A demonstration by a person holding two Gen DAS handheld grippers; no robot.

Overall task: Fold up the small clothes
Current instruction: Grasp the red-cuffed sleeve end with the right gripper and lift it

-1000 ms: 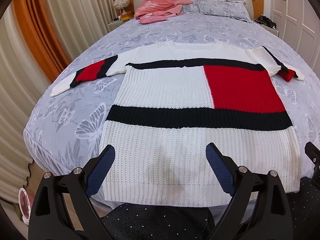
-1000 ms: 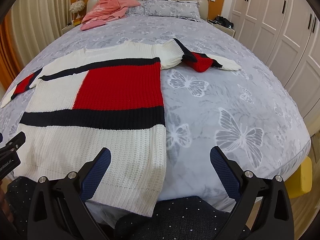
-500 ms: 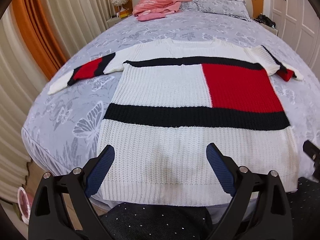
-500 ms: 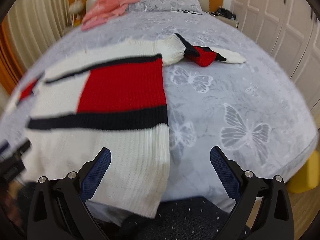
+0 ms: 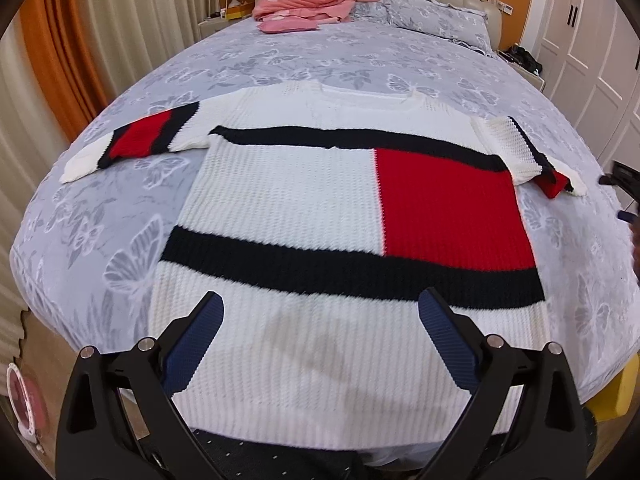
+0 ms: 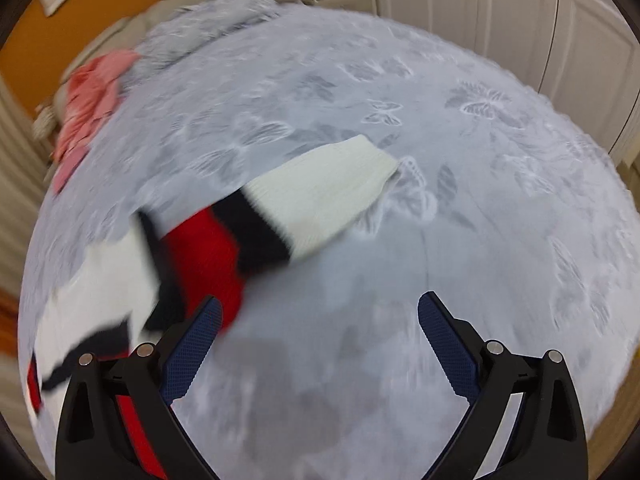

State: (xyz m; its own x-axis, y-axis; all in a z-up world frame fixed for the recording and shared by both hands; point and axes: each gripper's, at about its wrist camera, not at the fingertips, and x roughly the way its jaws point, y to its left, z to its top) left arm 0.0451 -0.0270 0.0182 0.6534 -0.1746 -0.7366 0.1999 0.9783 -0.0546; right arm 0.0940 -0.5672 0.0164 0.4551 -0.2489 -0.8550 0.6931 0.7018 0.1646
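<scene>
Since the earlier frame, the right gripper (image 6: 319, 322) has been swung toward the sleeve (image 6: 280, 220) at 11 o'clock of it, its jaws wide apart and empty. The sweater (image 5: 320, 216) is spread flat on the bed (image 5: 400, 60). Above its hem the left gripper (image 5: 320, 320) is held, jaws apart and empty.

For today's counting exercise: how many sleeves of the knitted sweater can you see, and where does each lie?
2. The left sleeve lies spread out flat on the bed, pointing left. The right sleeve lies bunched at the sweater's right shoulder, near the right gripper.
</scene>
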